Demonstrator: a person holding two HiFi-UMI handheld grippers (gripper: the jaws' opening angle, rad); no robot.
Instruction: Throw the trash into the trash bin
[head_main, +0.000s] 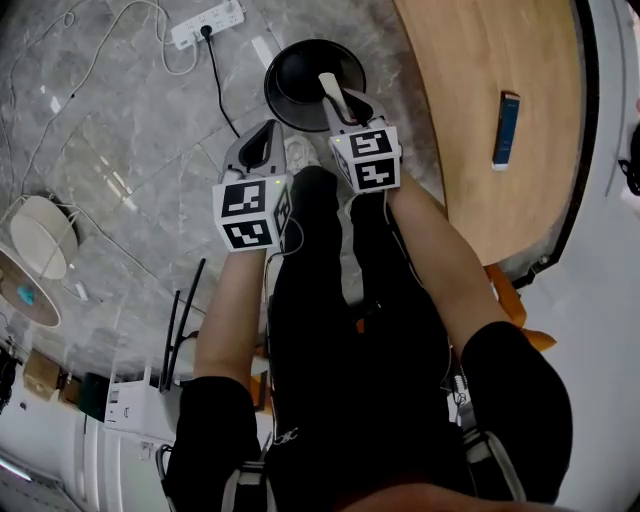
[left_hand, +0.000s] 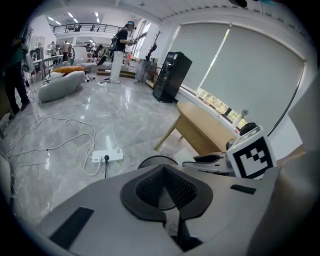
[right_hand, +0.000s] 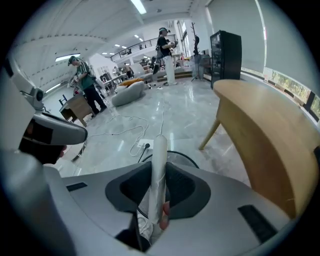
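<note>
From the head view, the person's legs in black fill the near middle, and both arms reach out over a grey marble floor (head_main: 130, 130). The right gripper (head_main: 345, 102) is clamped on the trash (head_main: 329, 88), a white rolled-up piece that sticks out past its tips above the round black trash bin (head_main: 295, 70) on the floor at the far middle. The left gripper (head_main: 262, 140) hovers just left of it, near the bin's rim. A white power strip (head_main: 207, 22) lies far left, and a curved wooden surface (head_main: 470, 120) at the right carries a slim blue object (head_main: 506, 128). In the left gripper view, the left gripper (left_hand: 163, 175) has its dark pads together at the tips with nothing between them. Part of the bin's rim (left_hand: 150, 161) shows just beyond, the power strip (left_hand: 107, 156) lies to its left, and the right gripper's marker cube (left_hand: 252, 155) is at the right, in front of the wooden surface (left_hand: 205, 127). In the right gripper view, the right gripper (right_hand: 158, 172) pinches the trash (right_hand: 159, 150) upright between its pads. The bin's rim (right_hand: 182, 157) shows right behind the roll, the surface (right_hand: 260, 135) is to the right, and the left gripper (right_hand: 50, 132) is at the left.
</note>
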